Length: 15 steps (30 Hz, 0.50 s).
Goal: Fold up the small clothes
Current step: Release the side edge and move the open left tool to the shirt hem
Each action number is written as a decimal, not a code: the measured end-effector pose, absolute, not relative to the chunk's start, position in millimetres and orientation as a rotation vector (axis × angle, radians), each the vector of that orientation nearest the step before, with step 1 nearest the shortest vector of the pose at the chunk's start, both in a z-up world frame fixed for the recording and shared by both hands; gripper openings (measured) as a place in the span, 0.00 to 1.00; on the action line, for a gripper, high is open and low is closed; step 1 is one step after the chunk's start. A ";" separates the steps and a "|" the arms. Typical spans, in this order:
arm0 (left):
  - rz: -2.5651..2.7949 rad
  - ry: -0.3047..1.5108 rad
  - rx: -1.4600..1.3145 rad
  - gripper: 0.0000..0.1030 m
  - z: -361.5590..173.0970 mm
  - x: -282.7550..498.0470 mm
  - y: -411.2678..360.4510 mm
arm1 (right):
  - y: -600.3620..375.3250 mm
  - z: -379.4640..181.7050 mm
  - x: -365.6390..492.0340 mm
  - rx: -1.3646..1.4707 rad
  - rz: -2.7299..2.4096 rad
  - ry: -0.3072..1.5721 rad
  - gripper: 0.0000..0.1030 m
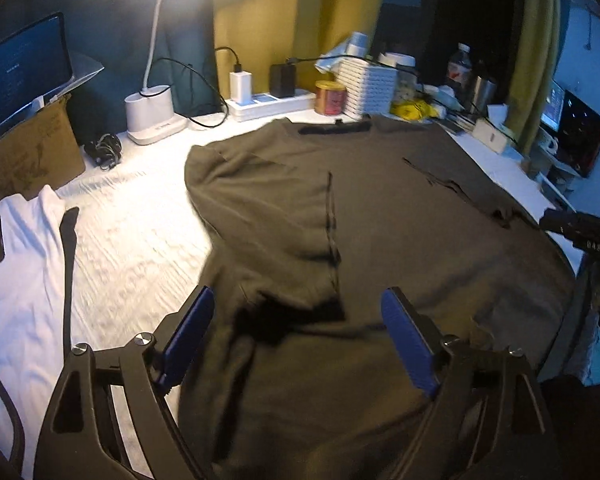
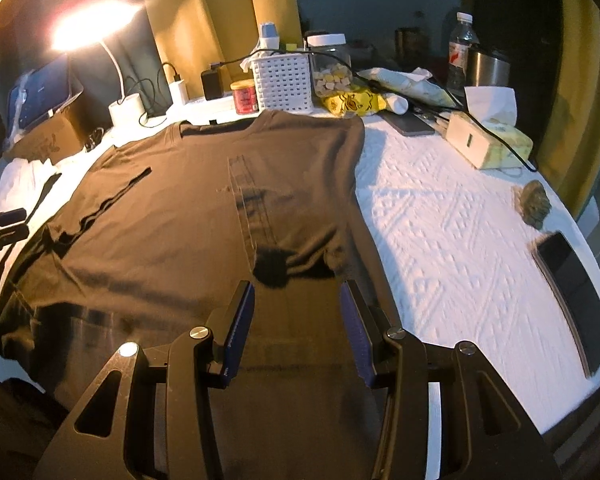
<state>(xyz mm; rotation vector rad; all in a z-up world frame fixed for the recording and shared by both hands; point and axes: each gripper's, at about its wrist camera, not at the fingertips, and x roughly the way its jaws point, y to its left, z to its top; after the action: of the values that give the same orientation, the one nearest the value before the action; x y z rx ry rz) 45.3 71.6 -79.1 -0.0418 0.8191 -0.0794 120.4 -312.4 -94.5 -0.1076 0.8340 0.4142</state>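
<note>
A dark olive T-shirt (image 1: pixel 380 216) lies spread on the white textured table cover, collar at the far end, both side parts folded inward over the body. It also shows in the right wrist view (image 2: pixel 204 200). My left gripper (image 1: pixel 298 300) is open and empty, hovering over the shirt's near left part. My right gripper (image 2: pixel 298 292) is open and empty over the shirt's near right part. The right gripper's body shows at the right edge of the left wrist view (image 1: pixel 576 228); the left gripper shows at the left edge of the right wrist view (image 2: pixel 4 220).
A white garment (image 1: pixel 16 280) lies left of the shirt. At the far edge stand a lamp base (image 1: pixel 150 114), power strip (image 1: pixel 268 102), red tin (image 2: pixel 244 96), white basket (image 2: pixel 282 84), bottle (image 2: pixel 460 52). A tissue box (image 2: pixel 488 142) and phone (image 2: pixel 576 284) lie right.
</note>
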 end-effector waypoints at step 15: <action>-0.062 0.855 -0.078 0.83 -102.2 -16.8 64.9 | -331.3 -118.3 103.8 -0.114 0.384 0.879 0.46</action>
<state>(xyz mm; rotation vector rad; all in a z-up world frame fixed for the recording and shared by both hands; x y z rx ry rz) -16.8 64.9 -102.2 -0.0778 0.8551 -0.0622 103.8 -331.3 -118.3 -0.1138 0.8786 0.3839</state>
